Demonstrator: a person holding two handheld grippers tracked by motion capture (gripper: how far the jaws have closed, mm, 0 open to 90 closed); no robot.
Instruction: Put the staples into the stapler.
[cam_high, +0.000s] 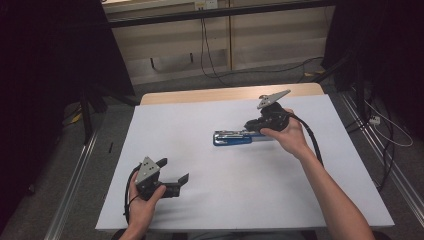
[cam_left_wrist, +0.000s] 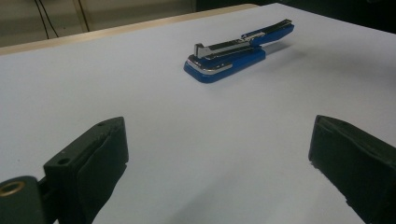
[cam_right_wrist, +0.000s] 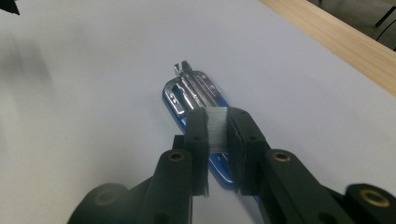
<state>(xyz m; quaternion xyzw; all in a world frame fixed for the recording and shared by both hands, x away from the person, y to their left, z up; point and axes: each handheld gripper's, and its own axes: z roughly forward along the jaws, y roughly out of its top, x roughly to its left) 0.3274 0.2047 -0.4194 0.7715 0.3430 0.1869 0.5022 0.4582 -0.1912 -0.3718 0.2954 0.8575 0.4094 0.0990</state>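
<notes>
A blue stapler (cam_high: 232, 137) (cam_left_wrist: 229, 58) (cam_right_wrist: 187, 91) lies on the white table top (cam_high: 225, 200) with its top arm swung open and its metal channel exposed. My right gripper (cam_high: 251, 125) (cam_right_wrist: 217, 114) hovers just above the stapler's rear end. Its jaws are shut on a short silvery strip of staples (cam_right_wrist: 217, 131). My left gripper (cam_high: 174, 170) (cam_left_wrist: 219, 135) rests near the front left of the table. Its jaws stand wide open with nothing between them, pointing toward the stapler.
A wooden strip (cam_high: 200, 95) runs along the table's far edge. Cables (cam_high: 205, 45) hang and lie on the floor beyond it. Dark curtains stand at both sides, and metal rails (cam_high: 75, 175) flank the table.
</notes>
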